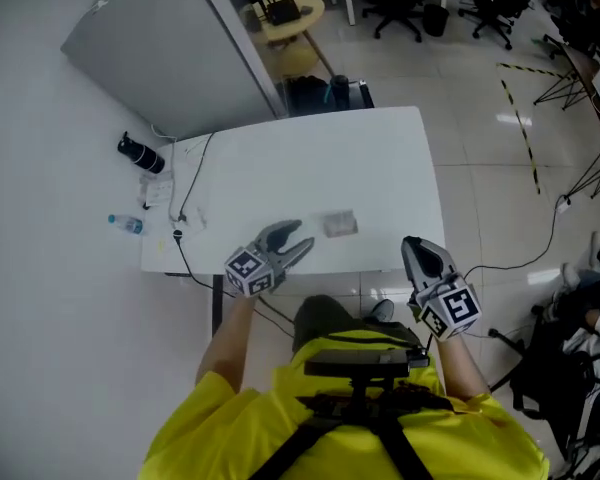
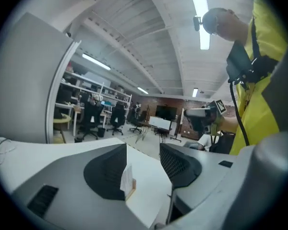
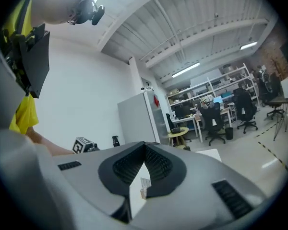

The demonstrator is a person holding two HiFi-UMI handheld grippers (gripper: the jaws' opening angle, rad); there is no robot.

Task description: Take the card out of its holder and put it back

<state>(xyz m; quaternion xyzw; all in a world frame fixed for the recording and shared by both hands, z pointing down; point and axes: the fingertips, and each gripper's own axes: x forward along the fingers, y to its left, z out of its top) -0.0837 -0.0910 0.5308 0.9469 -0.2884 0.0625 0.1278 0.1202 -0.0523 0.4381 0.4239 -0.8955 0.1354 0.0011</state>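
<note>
On the white table (image 1: pixel 310 158), near its front edge, a small white card (image 1: pixel 339 225) stands in a low wooden holder (image 2: pixel 131 189). My left gripper (image 1: pixel 302 236) is just left of the card, apart from it. Its jaws are open, and in the left gripper view the card (image 2: pixel 126 178) shows in the gap between them with nothing touching it. My right gripper (image 1: pixel 412 248) hovers off the table's front right corner with its jaws shut on nothing. In the right gripper view the card (image 3: pixel 144 185) shows small, below the closed tips (image 3: pixel 145 146).
A black bottle (image 1: pixel 140 152), a small water bottle (image 1: pixel 126 224) and a thin cable (image 1: pixel 185 208) lie at the table's left side. A grey cabinet (image 1: pixel 170 48) stands behind the table. Beyond it are office chairs and a round yellow table (image 1: pixel 285 16).
</note>
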